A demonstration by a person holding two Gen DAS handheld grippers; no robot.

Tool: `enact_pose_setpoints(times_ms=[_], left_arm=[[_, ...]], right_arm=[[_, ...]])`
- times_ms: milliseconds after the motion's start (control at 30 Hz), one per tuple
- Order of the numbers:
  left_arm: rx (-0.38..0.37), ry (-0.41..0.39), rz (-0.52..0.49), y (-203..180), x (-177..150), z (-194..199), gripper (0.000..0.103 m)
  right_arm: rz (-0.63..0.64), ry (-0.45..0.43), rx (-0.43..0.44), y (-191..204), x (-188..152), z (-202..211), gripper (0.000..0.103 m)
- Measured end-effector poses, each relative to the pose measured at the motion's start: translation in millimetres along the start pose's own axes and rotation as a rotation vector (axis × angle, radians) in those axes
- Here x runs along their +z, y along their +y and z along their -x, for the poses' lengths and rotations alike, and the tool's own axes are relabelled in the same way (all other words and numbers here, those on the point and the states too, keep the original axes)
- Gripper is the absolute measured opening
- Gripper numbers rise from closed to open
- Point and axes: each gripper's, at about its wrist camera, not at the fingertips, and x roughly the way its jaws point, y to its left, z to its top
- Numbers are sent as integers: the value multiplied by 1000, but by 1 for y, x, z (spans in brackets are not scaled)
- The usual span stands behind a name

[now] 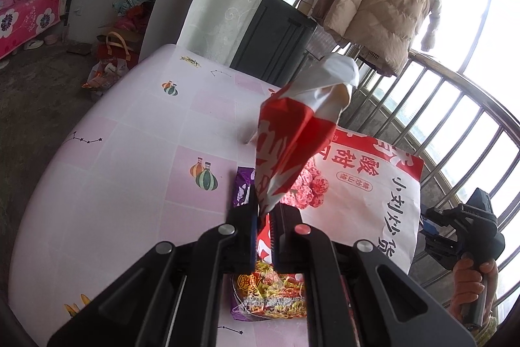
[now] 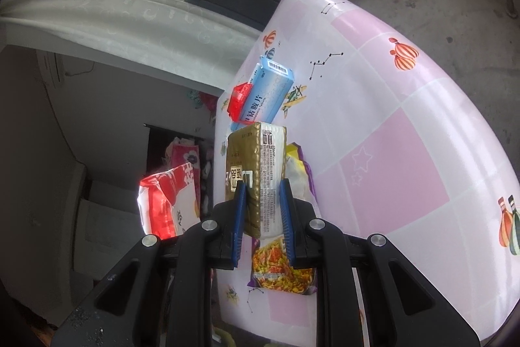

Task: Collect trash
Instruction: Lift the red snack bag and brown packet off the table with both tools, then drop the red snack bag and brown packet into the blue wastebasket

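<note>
Left gripper [image 1: 262,217] pinches a red-and-white bag [image 1: 292,132] by its corner, and the crinkled plastic juts up ahead of the tips, above the table [image 1: 130,152]. Right gripper [image 2: 262,200] clamps a gold-and-white packet [image 2: 256,171], a soft glossy brick held between blue pads. A purple noodle wrapper [image 2: 279,265] lies flat beneath on the pink checked cloth.

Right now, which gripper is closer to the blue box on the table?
Right. The right gripper, holding a gold packet, points at the blue box just beyond. The left gripper holds the red-and-white bag off to the side.
</note>
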Motion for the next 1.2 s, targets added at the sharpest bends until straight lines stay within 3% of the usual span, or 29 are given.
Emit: enact_pose_setpoints(times_ms=[233,400,700,833,1000,1200], left_arm=[[-22,-8,-66,-37,1,7,5],[-52,25,-157,-79,3,-5,5],[-194,239,-410,-210,-17,-89,6],[-247,369,-564,-291,-49,-144,6],[-247,528,-767,-384,-114,-219,6],[-249,679,-879,-443,-190,-285,6]], right_arm=[[-7,-59,51,-7,-1,33,19],[-36,-163,68,-24,1,78,19],[-169,-467,-12,-96,-13,197,19],[-250,-571,-46,-136,-18,223,19],[-372,-648,-162,-188,-19,238,19],[-490,-745,-252,-246,-26,275,19]])
